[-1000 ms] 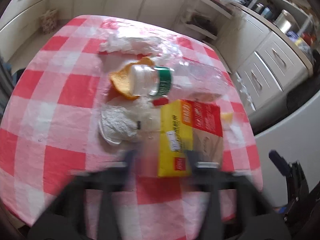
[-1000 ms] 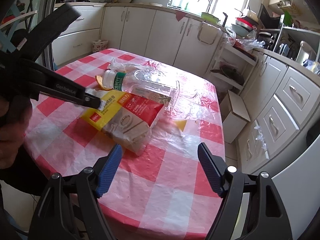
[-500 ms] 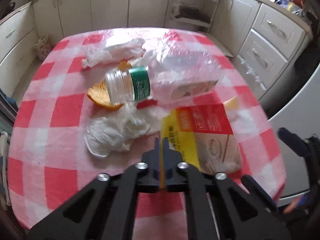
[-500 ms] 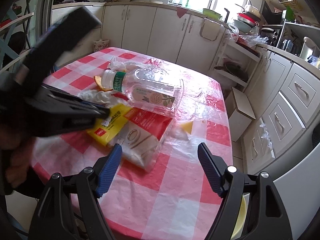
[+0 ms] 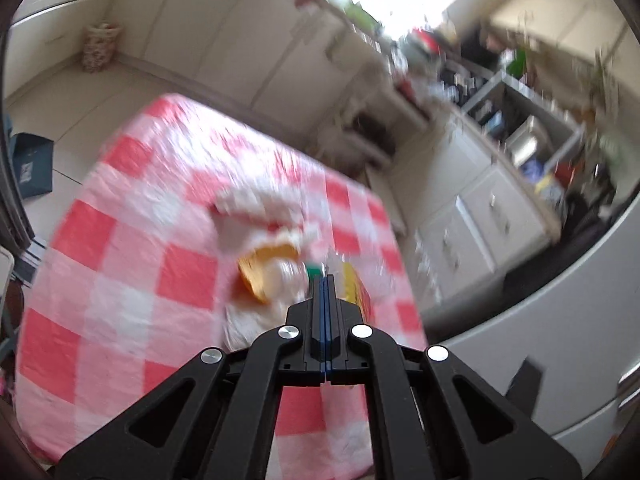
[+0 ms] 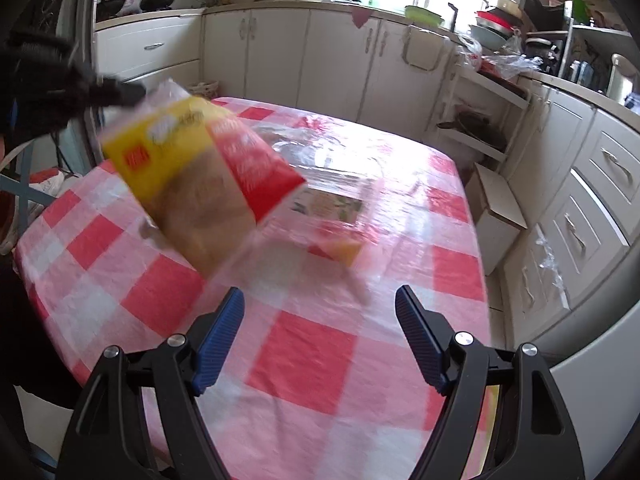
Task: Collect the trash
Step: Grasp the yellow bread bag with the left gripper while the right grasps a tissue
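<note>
While L gripper [image 5: 325, 280] stays off the table w/ its fingers pressed together on the top edge of one yellow-red packet [image 6: 200, 176], packet hangs tilted above the checked table [image 6: 312, 352], blurred. R gripper [image 6: 320, 332] is low at the near edge, fingers spread, empty. One clear bottle [image 6: 328, 168] lies behind; one orange peel [image 5: 264, 276].

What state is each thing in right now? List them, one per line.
left tool: shut on the yellow-and-red packet
yellow-and-red packet: lifted clear of the table, tilted, hanging from its top corner
right tool: open, holding nothing
clear plastic bottle: lying on its side on the table
orange peel: lying on the table beside the bottle neck
checked tablecloth: spread flat under a clear plastic cover
</note>
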The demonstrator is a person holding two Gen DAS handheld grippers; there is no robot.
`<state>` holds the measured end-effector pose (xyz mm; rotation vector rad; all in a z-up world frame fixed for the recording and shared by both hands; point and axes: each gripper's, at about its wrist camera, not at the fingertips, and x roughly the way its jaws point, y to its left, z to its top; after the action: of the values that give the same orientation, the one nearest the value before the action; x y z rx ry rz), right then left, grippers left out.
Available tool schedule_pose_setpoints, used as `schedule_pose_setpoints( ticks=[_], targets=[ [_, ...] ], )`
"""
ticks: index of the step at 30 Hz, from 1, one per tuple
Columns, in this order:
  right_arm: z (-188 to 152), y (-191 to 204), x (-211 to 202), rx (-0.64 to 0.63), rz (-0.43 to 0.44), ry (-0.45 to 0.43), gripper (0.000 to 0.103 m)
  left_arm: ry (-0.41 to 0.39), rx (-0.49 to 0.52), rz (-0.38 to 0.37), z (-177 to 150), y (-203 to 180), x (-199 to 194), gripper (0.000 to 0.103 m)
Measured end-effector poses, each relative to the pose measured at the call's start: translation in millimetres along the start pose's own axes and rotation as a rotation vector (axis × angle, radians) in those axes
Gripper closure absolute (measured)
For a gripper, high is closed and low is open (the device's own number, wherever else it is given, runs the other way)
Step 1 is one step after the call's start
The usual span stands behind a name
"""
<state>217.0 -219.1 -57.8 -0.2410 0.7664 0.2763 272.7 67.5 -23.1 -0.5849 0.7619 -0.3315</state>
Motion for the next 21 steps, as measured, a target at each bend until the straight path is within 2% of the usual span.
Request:
schedule_pose_setpoints(
  ticks=[4, 9, 17, 19, 20, 21],
  targets=[
    [11, 20, 5, -0.016, 0.055, -0.022, 0.028, -0.113, -0.073, -0.011, 11, 13, -18, 0.103],
    [29, 49, 19, -0.03, 0.13, -0.038, 0.027, -0.191, -0.129, -0.007, 16, 27, -40, 0.103],
    [52, 65, 50, 0.052, 0.227, -0.007, 0.027, -0.184, -0.135, -0.029, 17, 35, -41, 0.103],
    [54, 72, 56, 0.051, 0.226, 0.005, 0.027, -0.178, -0.135, -0.036, 17, 37, -41, 0.103],
    [56, 72, 61, 0.049, 0.219, 0.02, 0.029, -0.174, -0.135, -0.038, 17, 37, -42, 0.103],
    [57, 74, 67, 0.052, 0.219, 0.049, 0.043, -0.169, -0.136, -0.042, 16, 38, -42, 0.103]
  ],
)
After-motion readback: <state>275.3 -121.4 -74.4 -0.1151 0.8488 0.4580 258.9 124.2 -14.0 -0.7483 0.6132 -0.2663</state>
